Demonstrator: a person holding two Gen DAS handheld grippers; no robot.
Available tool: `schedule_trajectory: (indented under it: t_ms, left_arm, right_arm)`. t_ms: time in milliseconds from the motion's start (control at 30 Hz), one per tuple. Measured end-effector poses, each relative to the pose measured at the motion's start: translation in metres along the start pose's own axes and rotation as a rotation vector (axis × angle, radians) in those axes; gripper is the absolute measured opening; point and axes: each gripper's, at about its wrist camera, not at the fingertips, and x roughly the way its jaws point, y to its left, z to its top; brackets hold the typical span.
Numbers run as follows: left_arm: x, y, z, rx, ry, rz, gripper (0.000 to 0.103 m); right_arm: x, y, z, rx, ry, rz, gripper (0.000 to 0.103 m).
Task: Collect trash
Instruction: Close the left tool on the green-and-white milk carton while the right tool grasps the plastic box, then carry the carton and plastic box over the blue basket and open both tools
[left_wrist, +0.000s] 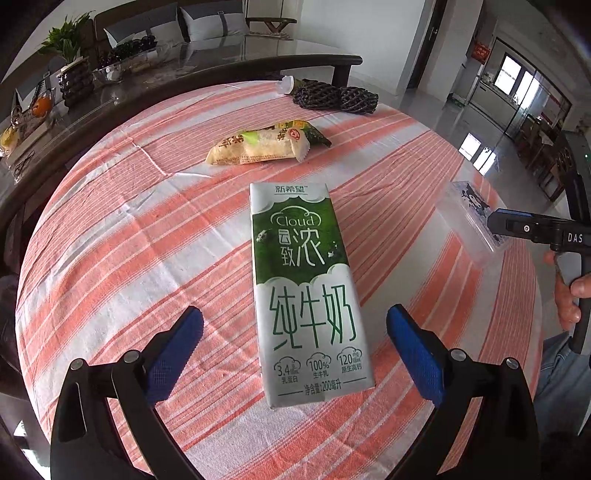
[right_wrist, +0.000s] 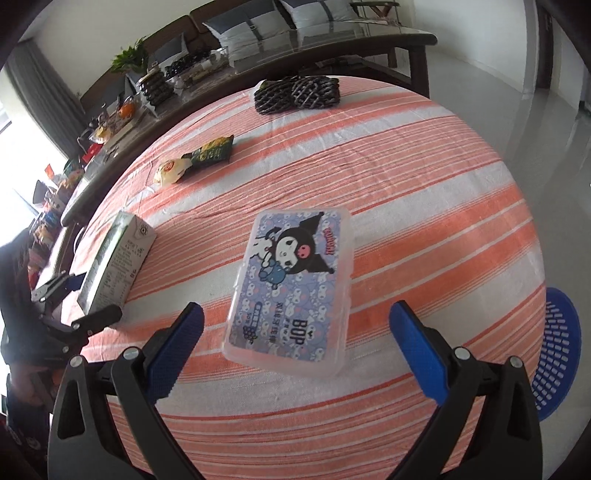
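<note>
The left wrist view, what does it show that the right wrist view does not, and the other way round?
Only the left wrist view shows the milk carton's printed green front and a small white cap. Only the right wrist view shows the plastic box's cartoon lid and a blue basket beside the table. Both show the carton, the box, the snack packets, the black foam nets and the striped tablecloth.

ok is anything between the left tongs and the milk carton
Nothing visible. The left tongs are open with the milk carton lying flat on the striped cloth, its near end already between the fingers. The snack packets lie beyond it.
</note>
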Motion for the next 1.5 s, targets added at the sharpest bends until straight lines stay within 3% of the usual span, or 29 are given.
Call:
schedule_trajectory:
  t_ms: [267, 433, 467, 500, 533, 633, 967, 1200, 1333, 1500]
  left_arm:
    - [0.017, -0.009, 0.031, 0.067, 0.078, 0.084, 0.094]
    - [0.018, -0.012, 0.033, 0.086, 0.101, 0.110, 0.066]
    - [0.017, -0.013, 0.032, 0.083, 0.099, 0.102, 0.062]
    - [0.016, -0.012, 0.031, 0.077, 0.096, 0.087, 0.054]
    - [0.015, -0.011, 0.031, 0.069, 0.095, 0.078, 0.049]
    - [0.008, -0.011, 0.029, 0.052, 0.070, 0.087, 0.049]
    - [-0.027, -0.049, 0.034, 0.045, -0.017, -0.052, 0.049]
    - [-0.023, -0.116, 0.042, 0.107, -0.039, -0.155, 0.049]
    - [-0.013, -0.165, 0.046, 0.160, -0.028, -0.226, 0.049]
    - [0.001, -0.237, 0.059, 0.235, -0.014, -0.304, 0.049]
  right_arm:
    - [0.017, 0.041, 0.021, -0.129, 0.154, -0.142, 0.097]
    - [0.028, 0.046, 0.023, -0.157, 0.201, -0.241, 0.096]
    - [0.028, 0.045, 0.022, -0.159, 0.209, -0.248, 0.090]
    - [0.028, 0.044, 0.021, -0.159, 0.214, -0.250, 0.072]
    - [0.026, 0.042, 0.020, -0.155, 0.215, -0.238, 0.065]
    - [0.020, 0.036, 0.018, -0.160, 0.193, -0.231, 0.063]
    - [-0.034, 0.022, 0.016, -0.182, 0.085, -0.156, 0.063]
    - [-0.080, -0.018, 0.007, -0.146, 0.029, -0.124, 0.063]
    - [-0.107, -0.060, -0.007, -0.105, 0.003, -0.126, 0.063]
    - [-0.135, -0.131, -0.024, -0.018, -0.024, -0.188, 0.063]
